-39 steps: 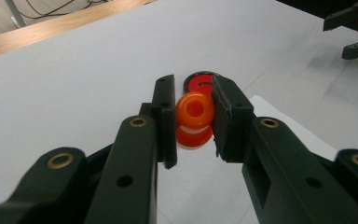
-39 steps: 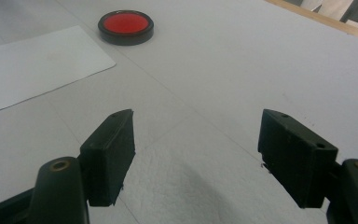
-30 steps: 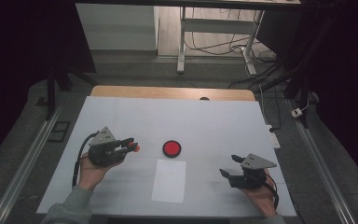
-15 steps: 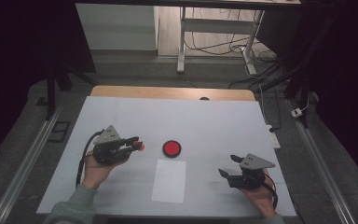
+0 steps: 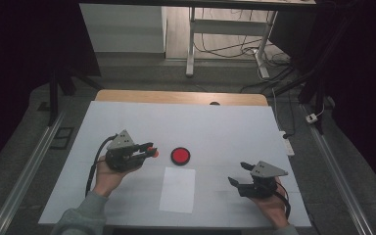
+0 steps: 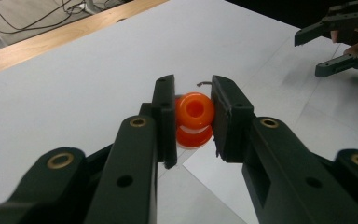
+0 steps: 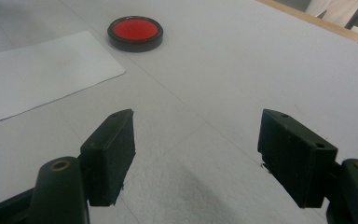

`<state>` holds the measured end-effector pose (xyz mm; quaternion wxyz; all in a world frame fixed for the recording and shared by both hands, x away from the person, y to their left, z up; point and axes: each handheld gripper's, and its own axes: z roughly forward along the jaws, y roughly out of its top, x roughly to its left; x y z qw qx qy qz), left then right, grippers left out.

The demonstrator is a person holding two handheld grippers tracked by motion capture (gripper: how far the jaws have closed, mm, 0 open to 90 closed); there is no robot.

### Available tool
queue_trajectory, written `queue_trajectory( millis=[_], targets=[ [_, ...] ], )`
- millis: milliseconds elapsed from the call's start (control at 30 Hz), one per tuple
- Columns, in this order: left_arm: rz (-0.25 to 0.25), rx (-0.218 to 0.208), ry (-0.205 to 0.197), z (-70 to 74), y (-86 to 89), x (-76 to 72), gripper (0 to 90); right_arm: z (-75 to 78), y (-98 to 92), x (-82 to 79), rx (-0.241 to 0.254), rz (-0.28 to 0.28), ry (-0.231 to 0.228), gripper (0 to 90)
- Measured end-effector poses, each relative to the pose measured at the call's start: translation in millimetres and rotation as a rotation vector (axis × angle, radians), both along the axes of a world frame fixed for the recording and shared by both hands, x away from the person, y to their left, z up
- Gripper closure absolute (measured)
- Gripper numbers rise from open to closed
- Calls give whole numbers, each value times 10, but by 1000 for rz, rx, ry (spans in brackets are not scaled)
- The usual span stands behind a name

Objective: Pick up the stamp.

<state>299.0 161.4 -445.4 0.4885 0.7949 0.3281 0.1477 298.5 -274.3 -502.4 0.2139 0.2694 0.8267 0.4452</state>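
My left gripper (image 5: pixel 149 151) is at the table's left, shut on a small orange spool-shaped piece (image 5: pixel 153 153). In the left gripper view the orange piece (image 6: pixel 194 116) is pinched between the two black pads, its hole facing the camera. A red disc with a black rim (image 5: pixel 180 155) lies flat just to its right, a short gap away. At the front right, my right gripper (image 5: pixel 238 173) is open and holds nothing. In the right gripper view the red disc (image 7: pixel 135 31) lies well ahead of the spread jaws.
A white sheet of paper (image 5: pixel 177 189) lies flat near the front edge, between the two hands. The white table cover (image 5: pixel 215 127) ends in a wooden strip (image 5: pixel 176 97) at the back. Metal rails run along both sides of the table.
My left gripper has drifted slightly right, toward the red disc, with the orange piece still in it. The right gripper has stayed put.
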Motion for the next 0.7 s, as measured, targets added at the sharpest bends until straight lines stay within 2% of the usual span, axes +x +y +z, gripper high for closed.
queue_trajectory(
  millis=[433,700],
  targets=[
    [-47,13,-13,52,-176,66,721,12,36,-1,11,4,1,268],
    [-78,-1,-7,48,-292,131,721,12,73,3,13,6,1,269]
  ],
)
